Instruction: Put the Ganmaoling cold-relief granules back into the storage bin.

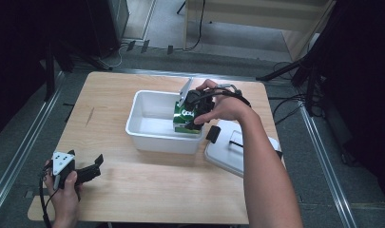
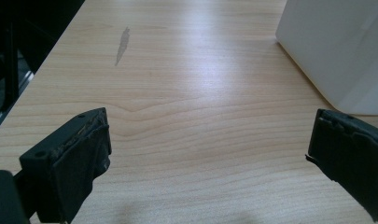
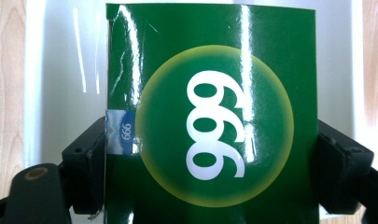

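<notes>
A glossy green box point(image 3: 210, 116) printed with a yellow circle and white "999" is clamped between the jaws of my right gripper point(image 3: 210, 154), one jaw pressed on each side. In the high view that box point(image 1: 183, 118) hangs over the right end of the white bin point(image 1: 147, 135), under my right gripper point(image 1: 196, 110). My left gripper point(image 1: 88, 173) rests near the table's front left corner, open, its jaws spread wide over bare wood point(image 2: 210, 149) with nothing between them.
A white lid point(image 1: 226, 149) with a black handle lies on the table right of the bin, under the right forearm. A corner of the bin point(image 2: 336, 51) stands ahead and to the right of the left gripper. A grey smudge point(image 2: 122, 44) marks the wood.
</notes>
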`<action>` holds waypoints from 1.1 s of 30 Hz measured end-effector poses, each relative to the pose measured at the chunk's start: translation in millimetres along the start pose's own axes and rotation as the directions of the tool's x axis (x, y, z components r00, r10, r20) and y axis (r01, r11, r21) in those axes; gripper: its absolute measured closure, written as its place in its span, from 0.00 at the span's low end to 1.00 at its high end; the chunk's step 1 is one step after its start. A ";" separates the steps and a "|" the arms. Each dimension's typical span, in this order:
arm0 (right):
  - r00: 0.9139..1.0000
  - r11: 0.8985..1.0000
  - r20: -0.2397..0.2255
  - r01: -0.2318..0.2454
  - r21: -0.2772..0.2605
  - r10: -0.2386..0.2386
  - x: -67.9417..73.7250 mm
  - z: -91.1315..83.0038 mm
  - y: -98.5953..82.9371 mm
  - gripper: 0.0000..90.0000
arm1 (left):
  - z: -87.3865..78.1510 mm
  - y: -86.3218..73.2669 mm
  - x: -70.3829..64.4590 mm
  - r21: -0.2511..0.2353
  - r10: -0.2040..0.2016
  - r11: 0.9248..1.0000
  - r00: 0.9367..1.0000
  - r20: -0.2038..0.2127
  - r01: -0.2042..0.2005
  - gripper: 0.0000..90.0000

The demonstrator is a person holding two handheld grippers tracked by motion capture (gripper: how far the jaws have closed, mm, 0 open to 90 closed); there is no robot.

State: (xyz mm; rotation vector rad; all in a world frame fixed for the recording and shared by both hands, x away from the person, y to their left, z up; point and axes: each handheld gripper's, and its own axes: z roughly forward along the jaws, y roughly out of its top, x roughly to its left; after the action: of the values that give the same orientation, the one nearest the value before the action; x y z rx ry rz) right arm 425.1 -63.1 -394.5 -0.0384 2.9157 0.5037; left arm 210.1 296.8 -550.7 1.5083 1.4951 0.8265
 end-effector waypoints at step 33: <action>0.995 0.990 -0.069 -0.061 0.127 0.070 -1.0 44.8 -5.0 0.17 | 0.4 0.1 0.7 0.008 -0.007 1.000 1.000 -0.002 0.007 0.00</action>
State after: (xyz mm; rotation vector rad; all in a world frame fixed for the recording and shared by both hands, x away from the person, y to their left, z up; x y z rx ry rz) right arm 434.1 -52.8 -437.4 0.0573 3.0219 0.3357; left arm 210.6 297.4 -550.9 1.5073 1.5058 0.8189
